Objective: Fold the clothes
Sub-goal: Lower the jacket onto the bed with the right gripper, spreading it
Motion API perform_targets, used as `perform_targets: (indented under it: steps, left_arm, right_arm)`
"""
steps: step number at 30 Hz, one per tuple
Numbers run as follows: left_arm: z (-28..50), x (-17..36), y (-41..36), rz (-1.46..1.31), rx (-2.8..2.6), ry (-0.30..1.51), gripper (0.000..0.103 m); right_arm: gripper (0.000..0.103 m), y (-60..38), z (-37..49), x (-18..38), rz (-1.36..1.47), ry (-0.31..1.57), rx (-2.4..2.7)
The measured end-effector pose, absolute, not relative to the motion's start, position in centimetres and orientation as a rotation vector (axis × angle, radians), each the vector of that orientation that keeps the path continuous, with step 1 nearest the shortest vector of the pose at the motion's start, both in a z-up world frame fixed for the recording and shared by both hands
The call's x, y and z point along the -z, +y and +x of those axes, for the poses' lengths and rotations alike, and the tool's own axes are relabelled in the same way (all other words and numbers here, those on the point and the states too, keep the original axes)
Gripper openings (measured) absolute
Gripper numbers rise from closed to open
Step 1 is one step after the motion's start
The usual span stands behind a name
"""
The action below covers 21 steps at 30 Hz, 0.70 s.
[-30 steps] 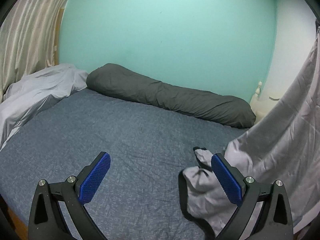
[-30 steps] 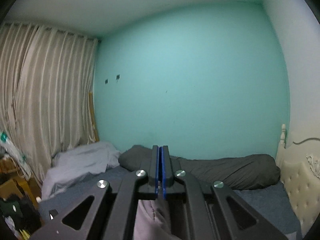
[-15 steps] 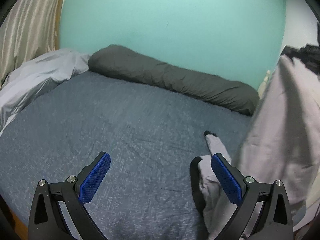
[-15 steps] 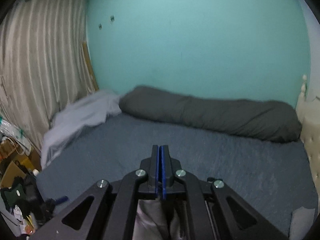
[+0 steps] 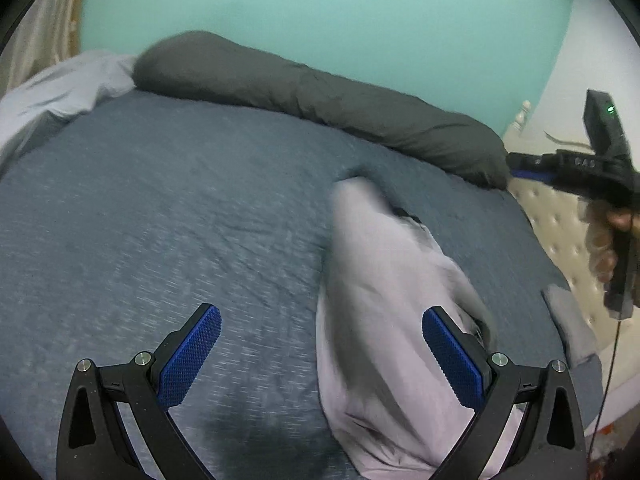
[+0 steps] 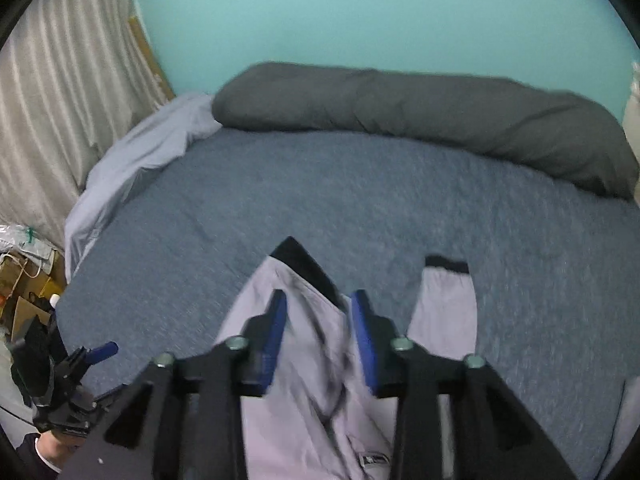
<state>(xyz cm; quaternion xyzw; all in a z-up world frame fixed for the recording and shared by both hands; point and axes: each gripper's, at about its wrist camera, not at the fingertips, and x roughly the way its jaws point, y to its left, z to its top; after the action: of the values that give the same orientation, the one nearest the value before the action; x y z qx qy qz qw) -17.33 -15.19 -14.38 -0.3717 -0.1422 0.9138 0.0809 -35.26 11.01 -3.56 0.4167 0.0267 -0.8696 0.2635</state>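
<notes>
My right gripper (image 6: 318, 336) is opening over the limp, light grey sweatshirt (image 6: 304, 392); left gripper (image 5: 320, 354) spread, empty. I'd pinch its black hem (image 6: 306, 266) ahead.

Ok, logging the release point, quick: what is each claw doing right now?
Left claw: open, holding nothing; the grey garment lies partly between its fingers.
Right claw: opening, garment between the fingers, no longer pinched.

Bedroom with a plain turquoise wall (image 6: 360, 12)
Blue-sheeted bed (image 6: 320, 200), long dark grey bolster pillow (image 6: 440, 108), pleated beige curtain (image 6: 52, 100), cream tufted headboard (image 5: 560, 224).
</notes>
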Motion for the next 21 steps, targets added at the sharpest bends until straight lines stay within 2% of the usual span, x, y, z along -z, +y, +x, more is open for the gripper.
perform_targets:
  steps: [12, 14, 21]
  left_arm:
    - [-21.6, 18.1, -14.1, -1.219, -2.661, -0.471, 0.103]
    - [-22.5, 18.9, -14.1, -1.244, -2.659, -0.481, 0.103]
    - [-25.3, 23.1, -14.9, -1.367, -2.590, -0.570, 0.103]
  right_arm:
    - [0.036, 15.9, -36.7, 13.3, 1.348, 0.021, 2.313]
    - [0.048, 15.5, -36.9, 14.7, 1.371, 0.033, 2.295]
    - [0.058, 13.4, -38.7, 18.7, 1.403, 0.090, 2.246]
